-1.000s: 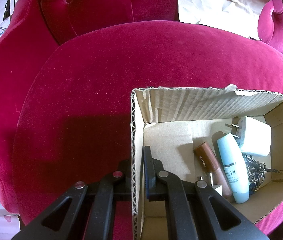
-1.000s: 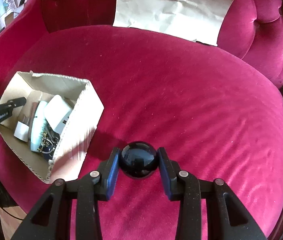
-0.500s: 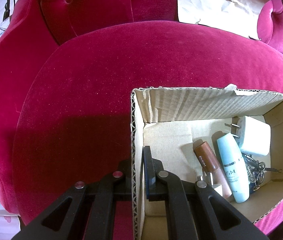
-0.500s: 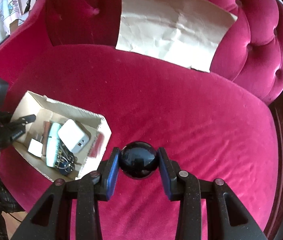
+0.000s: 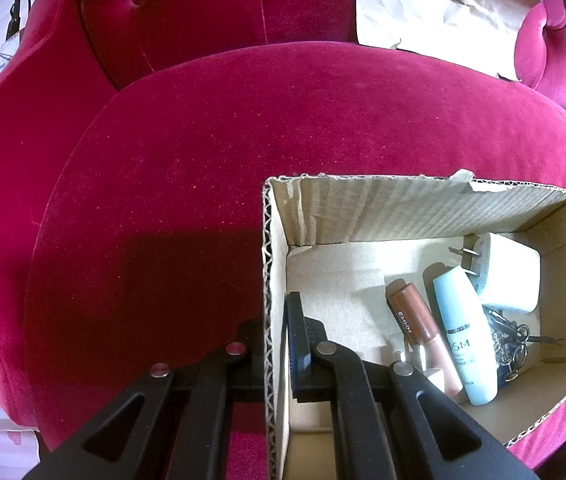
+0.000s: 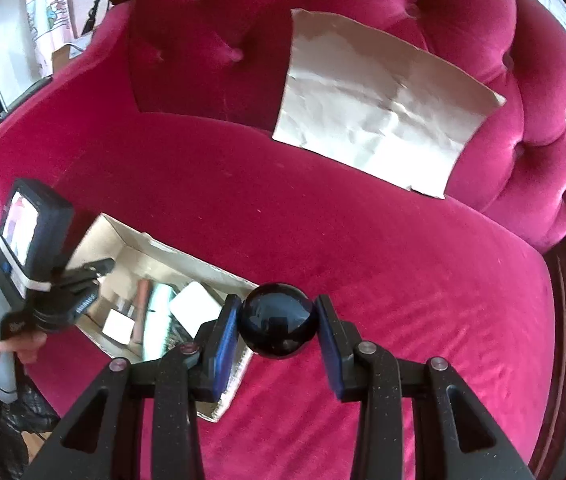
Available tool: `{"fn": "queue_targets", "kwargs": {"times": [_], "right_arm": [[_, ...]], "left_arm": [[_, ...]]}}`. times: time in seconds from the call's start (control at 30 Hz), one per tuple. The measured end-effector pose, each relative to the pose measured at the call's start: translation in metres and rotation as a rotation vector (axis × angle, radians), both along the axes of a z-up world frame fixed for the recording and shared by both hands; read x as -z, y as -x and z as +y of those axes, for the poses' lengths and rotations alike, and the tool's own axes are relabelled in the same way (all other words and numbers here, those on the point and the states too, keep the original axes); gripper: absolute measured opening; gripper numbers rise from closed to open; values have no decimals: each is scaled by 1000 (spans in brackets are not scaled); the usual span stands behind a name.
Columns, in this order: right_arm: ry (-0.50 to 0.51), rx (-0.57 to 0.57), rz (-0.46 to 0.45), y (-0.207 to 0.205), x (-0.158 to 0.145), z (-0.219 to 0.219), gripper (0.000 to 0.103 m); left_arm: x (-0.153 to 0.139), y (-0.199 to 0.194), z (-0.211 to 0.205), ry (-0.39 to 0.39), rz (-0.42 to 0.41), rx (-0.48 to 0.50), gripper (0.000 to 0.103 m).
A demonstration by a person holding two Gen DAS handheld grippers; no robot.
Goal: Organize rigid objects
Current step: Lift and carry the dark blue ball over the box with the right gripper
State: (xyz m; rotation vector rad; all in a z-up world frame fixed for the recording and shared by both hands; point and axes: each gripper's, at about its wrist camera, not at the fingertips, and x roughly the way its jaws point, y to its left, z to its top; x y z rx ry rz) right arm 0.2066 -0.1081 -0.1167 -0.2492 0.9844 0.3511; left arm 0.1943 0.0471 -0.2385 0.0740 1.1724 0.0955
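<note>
Bright daylight; hard shadows; fisheye warping

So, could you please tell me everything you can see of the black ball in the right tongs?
The black ball is a glossy, smooth sphere, seemingly hard plastic or glass, with faint reflections on its surface. It sits clamped between the two blue pads of the right tongs, which touch it on opposite sides. Nothing else touches it; it is held in the air over the red velvet sofa seat, beside the near corner of the cardboard box.
</note>
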Motion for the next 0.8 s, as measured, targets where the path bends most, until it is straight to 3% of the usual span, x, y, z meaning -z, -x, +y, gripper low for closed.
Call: {"fn": "queue_targets", "kwargs": {"times": [0.33,0.8], "right_arm": [[-37,-50,-4,3,-2,36,40],[-64,-103,28,4,19,77,40]], "left_arm": [[0,0,1,2,0,0,5],[-2,-1,2,1,0,0,5]]}}
